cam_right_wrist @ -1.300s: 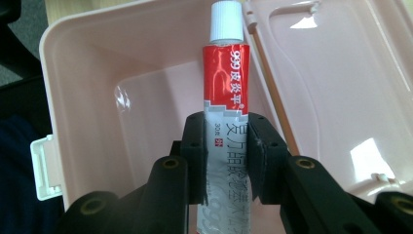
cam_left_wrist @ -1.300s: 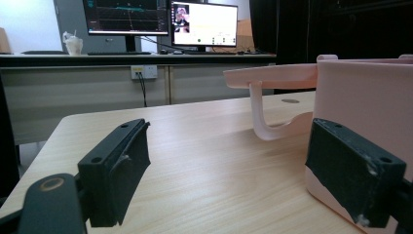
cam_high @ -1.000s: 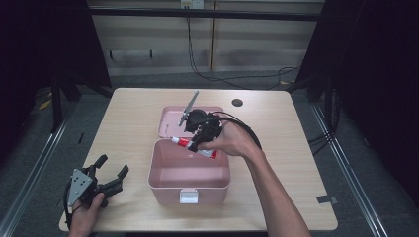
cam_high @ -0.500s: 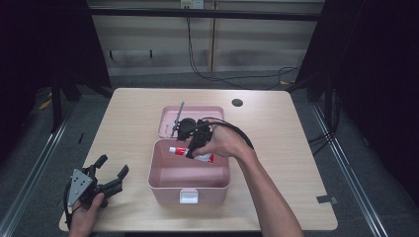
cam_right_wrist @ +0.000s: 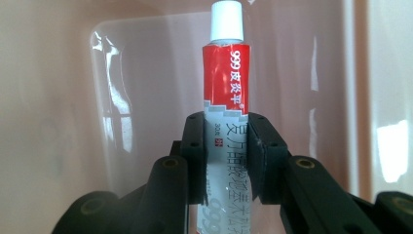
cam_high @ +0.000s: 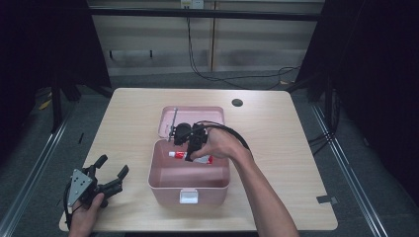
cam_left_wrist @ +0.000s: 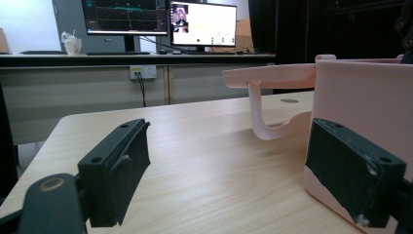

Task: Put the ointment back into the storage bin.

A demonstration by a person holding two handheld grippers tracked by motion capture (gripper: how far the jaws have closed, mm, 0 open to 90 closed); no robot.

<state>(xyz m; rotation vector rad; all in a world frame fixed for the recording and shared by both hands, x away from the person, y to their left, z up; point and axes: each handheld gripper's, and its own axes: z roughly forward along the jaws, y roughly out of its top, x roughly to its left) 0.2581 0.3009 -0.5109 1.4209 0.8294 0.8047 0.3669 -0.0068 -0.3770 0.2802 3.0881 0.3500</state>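
Tabletop: light wood, carries pink box at centre w/ lid laid open behind it. Right tongs: inside box opening, clenched on ointment tube. Tube pos.: pinched at lower-mid body between both pads, red section and white cap projecting beyond tong tips toward box interior wall. Left tongs: at front-left tabletop corner, released, nothing between pads; right pad just beside box outer wall.
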